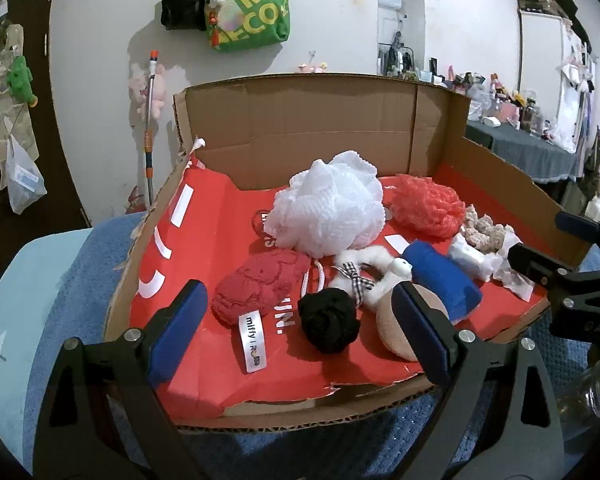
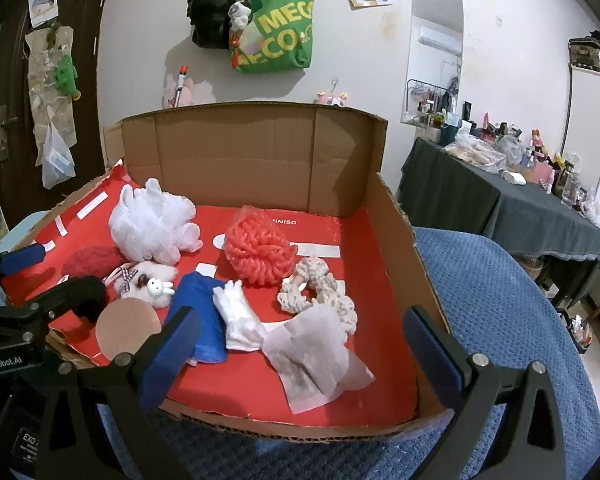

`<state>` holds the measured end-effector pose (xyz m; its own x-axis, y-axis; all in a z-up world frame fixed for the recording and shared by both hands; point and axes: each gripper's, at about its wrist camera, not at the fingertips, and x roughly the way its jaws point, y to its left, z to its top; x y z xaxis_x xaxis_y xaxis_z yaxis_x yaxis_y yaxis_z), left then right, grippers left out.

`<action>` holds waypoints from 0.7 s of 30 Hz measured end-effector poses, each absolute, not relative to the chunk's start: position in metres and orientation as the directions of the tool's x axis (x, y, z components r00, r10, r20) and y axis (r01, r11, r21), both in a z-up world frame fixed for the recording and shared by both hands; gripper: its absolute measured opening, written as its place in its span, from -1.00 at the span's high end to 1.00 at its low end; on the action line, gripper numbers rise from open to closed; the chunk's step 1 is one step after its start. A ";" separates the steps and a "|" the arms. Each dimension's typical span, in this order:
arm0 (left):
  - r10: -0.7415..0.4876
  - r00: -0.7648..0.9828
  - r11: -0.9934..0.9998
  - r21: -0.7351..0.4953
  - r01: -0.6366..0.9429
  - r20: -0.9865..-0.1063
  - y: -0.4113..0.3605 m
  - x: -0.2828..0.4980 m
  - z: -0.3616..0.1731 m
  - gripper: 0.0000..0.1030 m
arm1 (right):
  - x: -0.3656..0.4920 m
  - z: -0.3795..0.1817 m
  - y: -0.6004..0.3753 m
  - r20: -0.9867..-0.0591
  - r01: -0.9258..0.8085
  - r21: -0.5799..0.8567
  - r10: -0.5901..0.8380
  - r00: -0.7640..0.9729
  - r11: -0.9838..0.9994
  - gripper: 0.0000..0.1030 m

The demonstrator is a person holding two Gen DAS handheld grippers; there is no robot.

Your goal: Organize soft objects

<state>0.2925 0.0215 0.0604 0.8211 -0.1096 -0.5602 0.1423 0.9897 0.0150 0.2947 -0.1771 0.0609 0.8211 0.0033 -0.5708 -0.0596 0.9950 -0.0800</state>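
Cardboard box [image 1: 284, 128] with red lining sits on a blue towel; soft items lie scattered across its floor. White mesh pouf [image 1: 332, 208] near centre, coral pouf [image 1: 428, 206] toward the far right corner. Red knit piece [image 1: 256, 286], long axis running near-left to centre, and black yarn ball [image 1: 329, 320] lie at the near edge, directly ahead of the left gripper [image 1: 300, 340], fingers spread wide, empty. Right gripper [image 2: 300, 352], equally wide and empty, faces the tissue sheet [image 2: 316, 352] at the near right corner. Judgement: left is nearer the black ball.
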 end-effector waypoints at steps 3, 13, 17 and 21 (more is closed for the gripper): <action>-0.106 0.820 0.990 0.015 0.138 -0.563 0.020 0.292 0.060 -0.83 | 0.295 0.061 -0.177 -0.571 -0.059 -0.082 0.002 0.821 0.995 -1.00; -0.090 0.816 0.991 0.028 0.129 -0.572 0.018 0.292 0.058 -0.83 | 0.294 0.060 -0.177 -0.572 -0.058 -0.086 -0.001 0.820 0.995 -1.00; -0.092 0.816 0.991 0.027 0.130 -0.570 0.018 0.292 0.058 -0.83 | 0.295 0.060 -0.176 -0.572 -0.057 -0.085 -0.002 0.820 0.995 -1.00; -0.091 0.817 0.991 0.028 0.129 -0.570 0.019 0.291 0.058 -0.83 | 0.294 0.060 -0.176 -0.573 -0.058 -0.086 -0.002 0.820 0.995 -1.00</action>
<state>0.2914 0.0190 0.0581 0.8167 -0.0906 -0.5699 0.1294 0.9912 0.0278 0.2944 -0.1758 0.0603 0.8199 -0.0020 -0.5725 -0.0576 0.9946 -0.0859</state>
